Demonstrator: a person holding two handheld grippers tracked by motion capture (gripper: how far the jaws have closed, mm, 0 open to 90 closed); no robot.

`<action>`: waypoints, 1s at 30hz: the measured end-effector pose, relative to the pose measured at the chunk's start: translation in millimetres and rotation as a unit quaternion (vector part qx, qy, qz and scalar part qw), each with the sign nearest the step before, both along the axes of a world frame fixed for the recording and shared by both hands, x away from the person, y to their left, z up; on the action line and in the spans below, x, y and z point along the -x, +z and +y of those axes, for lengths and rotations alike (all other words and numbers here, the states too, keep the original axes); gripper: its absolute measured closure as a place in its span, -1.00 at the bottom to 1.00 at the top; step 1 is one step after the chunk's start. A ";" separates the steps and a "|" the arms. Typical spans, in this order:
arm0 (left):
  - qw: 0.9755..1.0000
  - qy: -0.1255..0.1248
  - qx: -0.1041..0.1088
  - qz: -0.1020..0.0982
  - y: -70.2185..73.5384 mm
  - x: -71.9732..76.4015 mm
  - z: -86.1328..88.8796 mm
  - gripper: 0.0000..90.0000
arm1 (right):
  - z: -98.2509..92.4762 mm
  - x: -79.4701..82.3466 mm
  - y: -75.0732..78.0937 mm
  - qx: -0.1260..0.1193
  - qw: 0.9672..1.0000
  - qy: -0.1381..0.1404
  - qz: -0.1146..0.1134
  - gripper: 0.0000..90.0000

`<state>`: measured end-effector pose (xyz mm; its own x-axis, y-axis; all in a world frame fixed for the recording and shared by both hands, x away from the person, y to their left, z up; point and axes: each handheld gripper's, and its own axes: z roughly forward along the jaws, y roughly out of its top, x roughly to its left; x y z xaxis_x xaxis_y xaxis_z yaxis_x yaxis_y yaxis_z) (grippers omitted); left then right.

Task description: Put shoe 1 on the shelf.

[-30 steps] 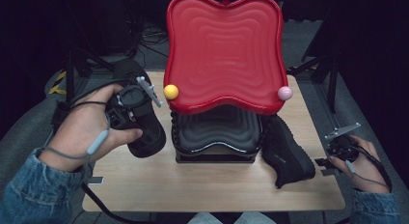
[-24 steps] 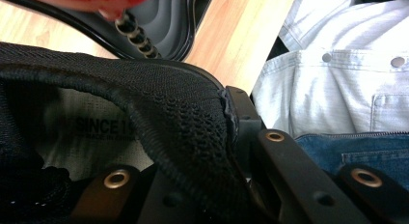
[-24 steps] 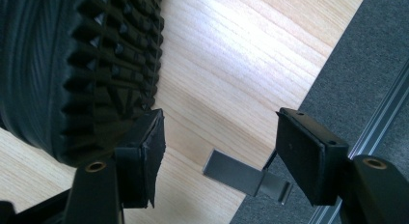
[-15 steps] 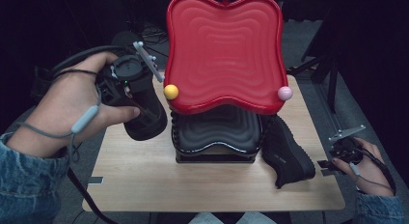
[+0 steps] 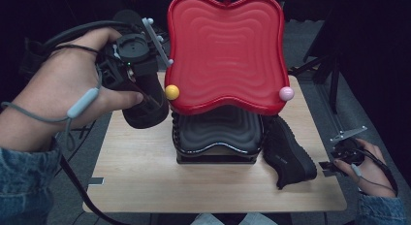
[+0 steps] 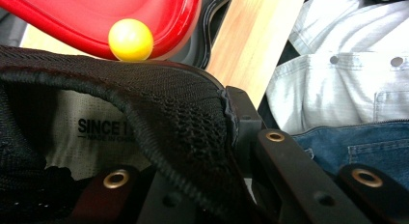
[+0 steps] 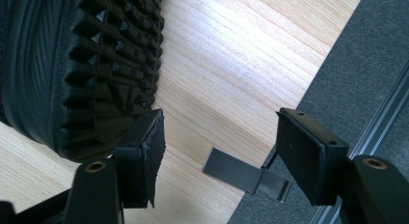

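My left gripper (image 5: 138, 82) is shut on the collar of a black knit shoe (image 5: 145, 111) and holds it above the table's left side, beside the yellow ball (image 5: 171, 92) on the red lid (image 5: 223, 50). In the left gripper view the shoe (image 6: 183, 103) is pinched between the jaws of the left gripper (image 6: 193, 151), with its printed insole (image 6: 96, 132) showing. A second black shoe (image 5: 287, 154) lies on its side at the right of the black case base (image 5: 218, 135). My right gripper (image 7: 222, 147) stands open next to that shoe's lugged sole (image 7: 82, 64), at the table's right edge.
The red lid stands upright with a pink ball (image 5: 286, 93) at its right corner. The wooden table (image 5: 145, 181) has bare room in front. A metal bracket (image 7: 246, 178) juts from the table edge over grey floor (image 7: 366, 64). The person's shirt and jeans (image 6: 347, 89) are near.
My left gripper has lifted the black shoe up and toward the far left, close by the yellow ball. The right hand has drifted slightly right and stays open.
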<state>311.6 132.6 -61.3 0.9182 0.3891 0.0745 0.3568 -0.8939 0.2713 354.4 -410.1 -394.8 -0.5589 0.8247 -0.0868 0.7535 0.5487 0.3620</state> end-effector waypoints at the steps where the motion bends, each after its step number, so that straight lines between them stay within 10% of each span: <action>1: 1.000 0.000 0.002 -0.002 2.0 0.4 -0.4 0.89 | 0.1 0.2 0.2 0.000 1.000 0.000 0.000 -0.22; 30: 0.997 -0.064 0.001 -0.036 38.2 -17.9 -62.2 0.89 | -2.3 -0.1 -2.3 -0.006 1.000 -0.001 0.003 -0.22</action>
<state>329.5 70.4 -23.0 0.9529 0.2688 0.1405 0.2191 -0.9304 0.2937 354.5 -412.5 -397.1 -0.5580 0.8266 -0.0734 0.7569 0.5433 0.3633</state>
